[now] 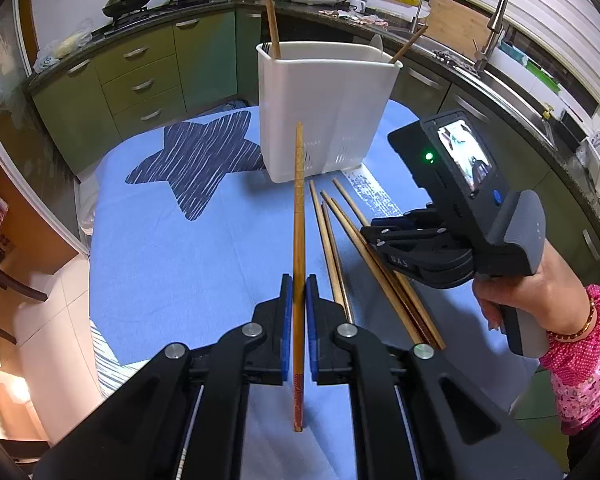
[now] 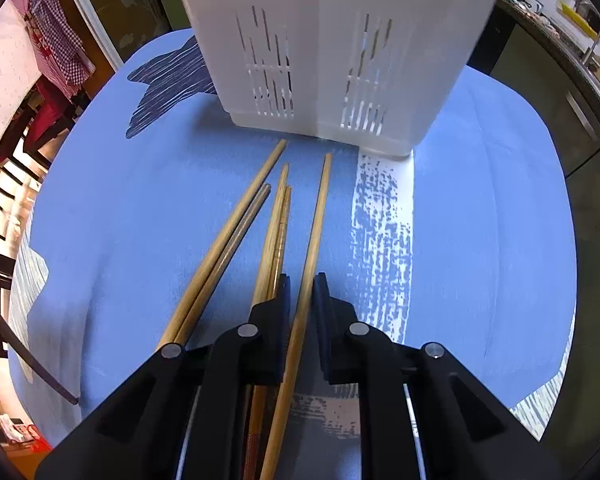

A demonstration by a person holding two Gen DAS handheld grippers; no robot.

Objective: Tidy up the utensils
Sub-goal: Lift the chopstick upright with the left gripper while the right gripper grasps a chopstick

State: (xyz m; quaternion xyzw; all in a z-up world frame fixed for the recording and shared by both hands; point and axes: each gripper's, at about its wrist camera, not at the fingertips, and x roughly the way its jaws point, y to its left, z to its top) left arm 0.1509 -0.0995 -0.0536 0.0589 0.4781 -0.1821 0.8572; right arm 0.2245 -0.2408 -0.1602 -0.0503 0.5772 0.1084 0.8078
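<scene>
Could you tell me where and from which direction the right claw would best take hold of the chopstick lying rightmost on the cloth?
Probably mid-shaft, coming from above. The rightmost chopstick lies flat on the blue cloth, slightly apart from its neighbours, so the fingers can straddle it there. The right claw already has it between its fingers, but a gap shows on each side, so it is not yet clamped.

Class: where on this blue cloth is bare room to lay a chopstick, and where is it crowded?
Free: the blue cloth left of the held chopstick, below the star print. Crowded: loose chopsticks between the white holder and right gripper.
</scene>
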